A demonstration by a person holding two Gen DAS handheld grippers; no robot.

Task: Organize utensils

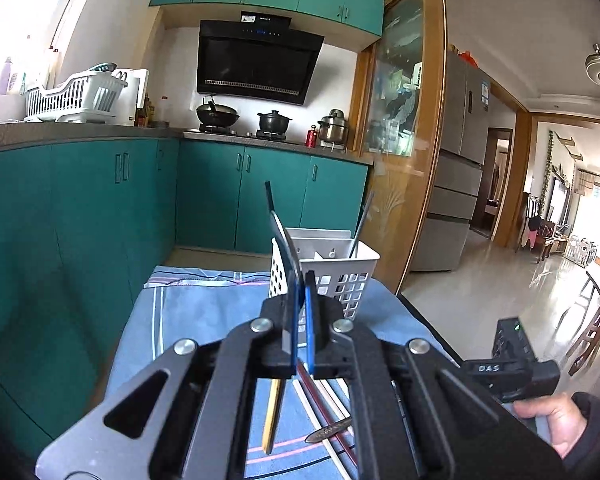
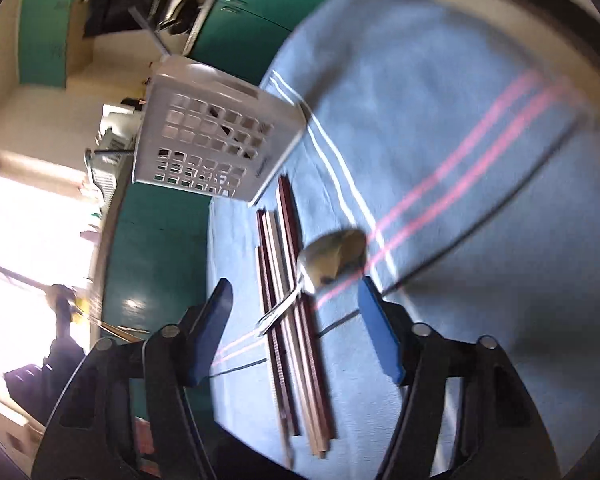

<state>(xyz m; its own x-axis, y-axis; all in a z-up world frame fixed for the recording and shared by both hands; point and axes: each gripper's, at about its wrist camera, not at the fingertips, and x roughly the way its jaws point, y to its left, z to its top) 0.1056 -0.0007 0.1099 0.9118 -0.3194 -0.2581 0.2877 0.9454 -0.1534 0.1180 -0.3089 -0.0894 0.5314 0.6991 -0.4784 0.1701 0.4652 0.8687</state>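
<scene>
Left gripper (image 1: 300, 300): blue-padded jaws pressed together on a thin dark flat utensil (image 1: 281, 236), which stands up out of the pads and tilts slightly left; kind of utensil not discernible.
Right gripper (image 2: 296, 332): blue pads (image 2: 214, 332) standing well apart, nothing clamped between them; aimed down at the cloth, view strongly rolled and blurred.
Holder: white perforated plastic utensil basket (image 1: 342, 280) with inner compartments, upright at the far end of the cloth; one thin grey rod (image 1: 362, 220) leaning out of its right-hand compartment.
Spoon: metal spoon (image 2: 332, 256) lying across the chopsticks, bowl toward the pink stripes, handle pointing toward the left pad, between the open pads but untouched.
Chopsticks: bundle of long brown and reddish wooden chopsticks (image 2: 292, 312) lying side by side on the cloth, near end just beside the basket.
Surface: blue cloth with white and pink stripes (image 2: 440, 120) covering the work surface.
Person: hand (image 1: 556, 420) gripping the right tool's handle at lower right of the left view.
Surroundings: teal kitchen cabinets (image 1: 100, 200) behind.
</scene>
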